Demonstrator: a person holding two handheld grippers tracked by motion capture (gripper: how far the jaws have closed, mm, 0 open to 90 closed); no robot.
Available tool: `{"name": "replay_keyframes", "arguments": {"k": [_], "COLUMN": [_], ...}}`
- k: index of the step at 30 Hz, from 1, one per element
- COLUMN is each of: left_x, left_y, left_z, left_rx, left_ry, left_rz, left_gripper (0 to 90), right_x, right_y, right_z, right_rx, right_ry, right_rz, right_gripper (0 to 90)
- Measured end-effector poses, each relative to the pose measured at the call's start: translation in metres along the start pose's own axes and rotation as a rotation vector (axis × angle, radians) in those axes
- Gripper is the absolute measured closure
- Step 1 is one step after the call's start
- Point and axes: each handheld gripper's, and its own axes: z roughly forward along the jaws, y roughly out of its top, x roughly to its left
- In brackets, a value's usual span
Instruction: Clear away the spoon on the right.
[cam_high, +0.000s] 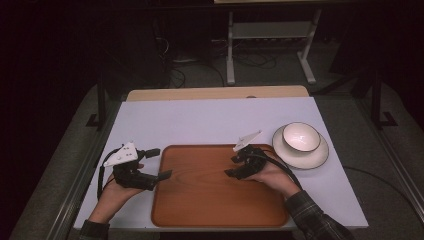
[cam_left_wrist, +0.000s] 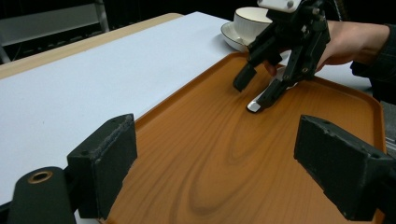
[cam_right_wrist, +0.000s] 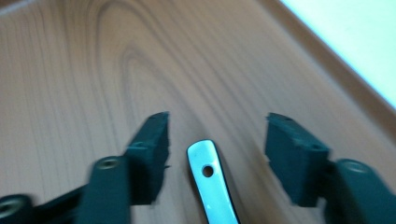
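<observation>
A brown wooden tray (cam_high: 200, 200) lies in the middle of the white table top (cam_high: 200, 120). On it rests a shiny metal utensil handle (cam_right_wrist: 210, 186) with a small hole; its end (cam_left_wrist: 253, 106) pokes out under my right gripper. My right gripper (cam_high: 231, 166) hangs low over the tray's right half, open, its jaws on either side of the handle without touching it (cam_right_wrist: 217, 133). My left gripper (cam_high: 161, 163) is open at the tray's left edge with nothing between its jaws (cam_left_wrist: 219, 154). The rest of the utensil is hidden.
A white bowl (cam_high: 300, 136) stands on a white saucer (cam_high: 305, 157) just right of the tray, close behind my right hand. The bowl (cam_left_wrist: 250, 21) also appears in the left gripper view. A wooden strip (cam_high: 215, 93) runs along the table's far edge.
</observation>
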Motion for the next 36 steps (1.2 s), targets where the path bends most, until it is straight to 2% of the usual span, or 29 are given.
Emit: {"name": "replay_keyframes", "arguments": {"k": [4, 7, 23, 36], "left_x": [0.000, 0.000, 0.000, 0.001], "left_y": [0.000, 0.000, 0.002, 0.002], "left_z": [0.000, 0.000, -0.005, -0.008], "left_rx": [0.002, 0.001, 0.000, -0.006], "left_ry": [0.000, 0.000, 0.008, 0.013], "left_rz": [0.000, 0.001, 0.002, 0.001], "left_gripper": [12.8, 12.8, 12.8, 12.8], "right_x": [-0.002, -0.002, 0.003, 0.005], "right_y": [0.000, -0.001, -0.006, -0.017], "right_z": [-0.005, -0.011, -0.068, -0.116], "right_rx": [-0.036, -0.059, -0.250, -0.432], "right_ry": [-0.010, 0.002, 0.001, -0.017], "right_rz": [0.021, 0.028, 0.023, 0.009], "right_gripper": [24.0, 19.2, 15.0, 14.5]}}
